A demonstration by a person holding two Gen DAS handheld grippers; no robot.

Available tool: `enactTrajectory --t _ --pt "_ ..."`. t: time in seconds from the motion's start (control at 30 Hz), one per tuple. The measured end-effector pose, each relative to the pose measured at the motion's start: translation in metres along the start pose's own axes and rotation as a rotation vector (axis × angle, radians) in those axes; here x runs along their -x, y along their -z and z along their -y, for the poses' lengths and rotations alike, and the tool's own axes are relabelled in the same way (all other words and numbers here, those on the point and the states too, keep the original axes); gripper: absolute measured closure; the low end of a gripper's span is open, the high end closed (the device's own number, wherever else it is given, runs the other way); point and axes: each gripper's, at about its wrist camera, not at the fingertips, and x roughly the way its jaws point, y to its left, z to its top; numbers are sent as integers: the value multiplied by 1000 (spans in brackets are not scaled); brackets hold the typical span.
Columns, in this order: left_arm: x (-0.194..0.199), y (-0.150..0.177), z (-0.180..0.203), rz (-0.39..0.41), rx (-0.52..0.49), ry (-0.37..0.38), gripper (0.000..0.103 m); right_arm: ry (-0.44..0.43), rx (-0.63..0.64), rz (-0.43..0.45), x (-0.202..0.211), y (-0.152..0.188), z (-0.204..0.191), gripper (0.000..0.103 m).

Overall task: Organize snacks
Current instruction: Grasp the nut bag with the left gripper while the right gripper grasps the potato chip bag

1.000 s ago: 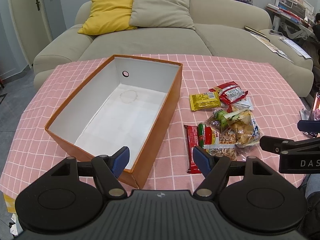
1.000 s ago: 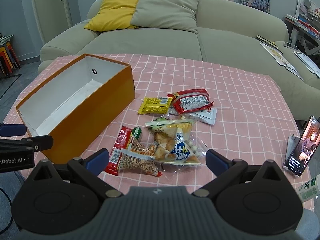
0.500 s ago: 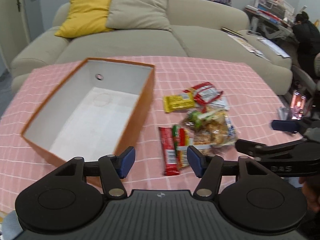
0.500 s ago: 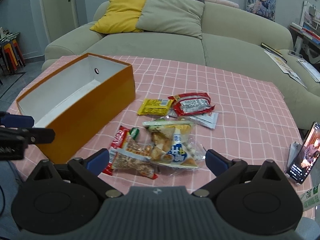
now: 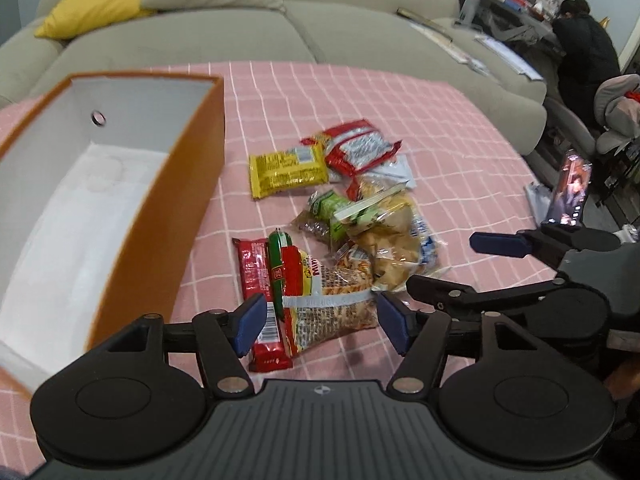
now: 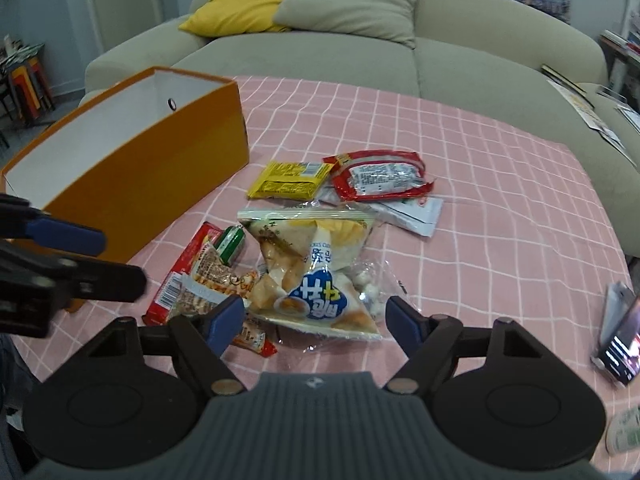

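A: Each tool, left tool and right tool, hangs spread over the snack pile, pinching nothing; its jaws just narrowed.

B: The overlapping packets beside the orange box could drag neighbours along.

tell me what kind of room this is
Most likely a home living room: a beige sofa with a yellow cushion stands behind a table under a pink checked cloth, strewn with snack packets.

The clear snack bag in the lower middle of the right wrist view carries large white Korean letters on a blue patch. The noodle packet in the lower middle of the left wrist view shows red letters "MIW", cut off. All other print is too small or blurred to read.
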Motion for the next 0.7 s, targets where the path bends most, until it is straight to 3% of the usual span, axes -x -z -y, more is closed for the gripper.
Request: enactTrajectory --t 0.4,0.7 --pt "-54 -11 -23 -101 55 105 24 -95 13 -68 -42 -3 18 28" --pt "-67 -12 -24 -116 72 129 36 -91 43 -86 -46 -4 15 37"
